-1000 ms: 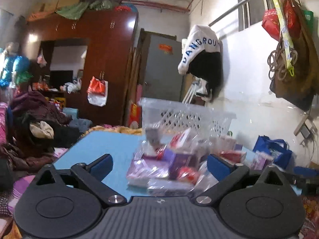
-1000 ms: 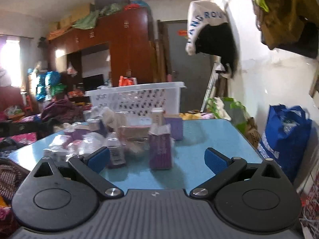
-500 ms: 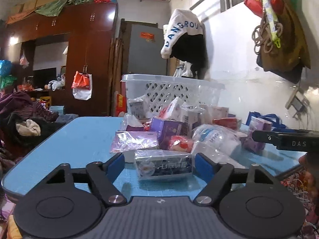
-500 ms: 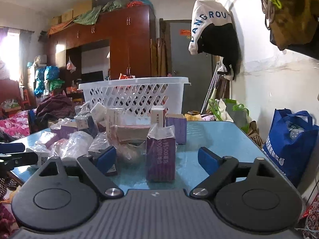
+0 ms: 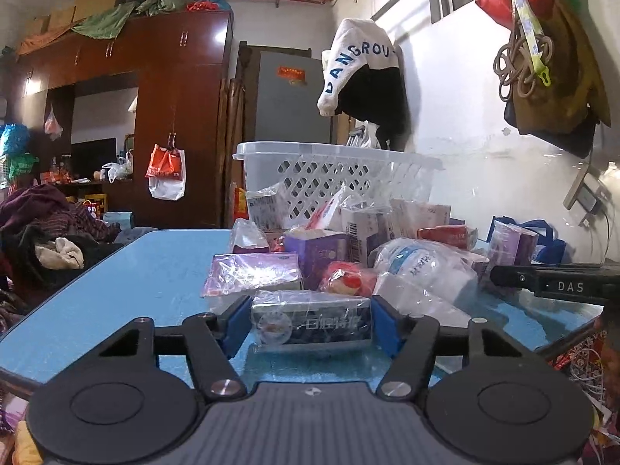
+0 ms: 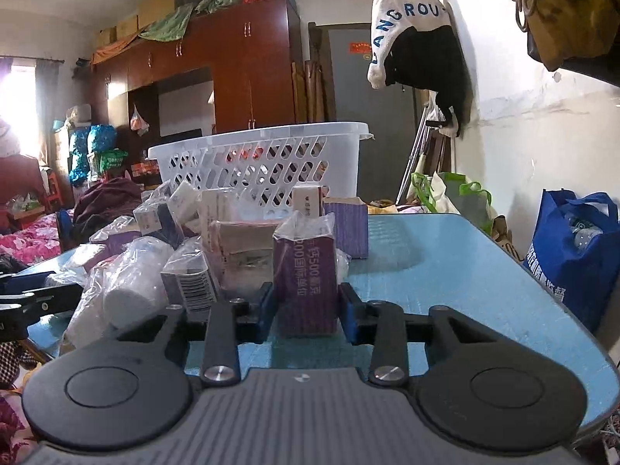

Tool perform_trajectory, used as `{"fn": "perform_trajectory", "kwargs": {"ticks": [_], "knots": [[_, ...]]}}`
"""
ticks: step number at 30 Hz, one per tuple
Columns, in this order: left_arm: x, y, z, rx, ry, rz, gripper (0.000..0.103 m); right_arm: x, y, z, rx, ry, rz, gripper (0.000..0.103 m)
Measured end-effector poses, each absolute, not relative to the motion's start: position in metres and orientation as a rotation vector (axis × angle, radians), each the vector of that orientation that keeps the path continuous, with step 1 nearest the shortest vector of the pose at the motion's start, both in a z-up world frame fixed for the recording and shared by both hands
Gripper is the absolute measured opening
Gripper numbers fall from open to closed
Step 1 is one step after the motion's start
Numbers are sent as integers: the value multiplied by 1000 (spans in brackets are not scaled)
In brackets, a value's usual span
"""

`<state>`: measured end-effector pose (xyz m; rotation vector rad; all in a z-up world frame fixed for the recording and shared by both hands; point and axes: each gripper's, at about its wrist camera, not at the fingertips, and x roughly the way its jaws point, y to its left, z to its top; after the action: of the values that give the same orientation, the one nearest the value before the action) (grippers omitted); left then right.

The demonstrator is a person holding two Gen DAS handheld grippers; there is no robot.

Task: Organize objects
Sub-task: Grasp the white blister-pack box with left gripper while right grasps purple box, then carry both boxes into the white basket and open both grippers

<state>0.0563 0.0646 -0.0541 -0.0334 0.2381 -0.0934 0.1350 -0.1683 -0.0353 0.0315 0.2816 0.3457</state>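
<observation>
Left gripper (image 5: 312, 319) closing; I read its pads touching wrapped dark box (image 5: 312, 321), flat on desk (image 5: 128, 271).

Right gripper (image 6: 306, 304) closing, pinching upright purple box (image 6: 306, 271).

White basket (image 6: 263, 162) at 12 o'clock behind pile.

Progress: early. Pile unsorted, neither box lifted yet.

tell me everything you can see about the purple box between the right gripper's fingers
The purple box is a tall, narrow carton that looks like cardboard, wrapped in a loose clear plastic bag that bunches above its top. White printed characters run across its front. It stands upright on the blue table, at the near edge of the pile of packets, in front of the white basket. The right gripper has a blue pad on each side of it, and the jaws are closing on it.
</observation>
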Motion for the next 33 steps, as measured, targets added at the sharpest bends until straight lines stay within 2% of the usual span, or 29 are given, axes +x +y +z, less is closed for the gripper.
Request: {"fn": "perform_trajectory", "kwargs": {"ticks": [12,19,27,33], "knots": [[53,69,-58,-25,232,-101,67,135,-183,-23,63,272,379,38],[50,91,-20,-94,133,-144,67,155,-188,17,91,245,451,38],[116,101,72,-52,58,-201,67,208,-139,80,-35,152,557,38],[235,86,121,-52,223,-227,67,281,-101,99,-139,186,525,38]]}}
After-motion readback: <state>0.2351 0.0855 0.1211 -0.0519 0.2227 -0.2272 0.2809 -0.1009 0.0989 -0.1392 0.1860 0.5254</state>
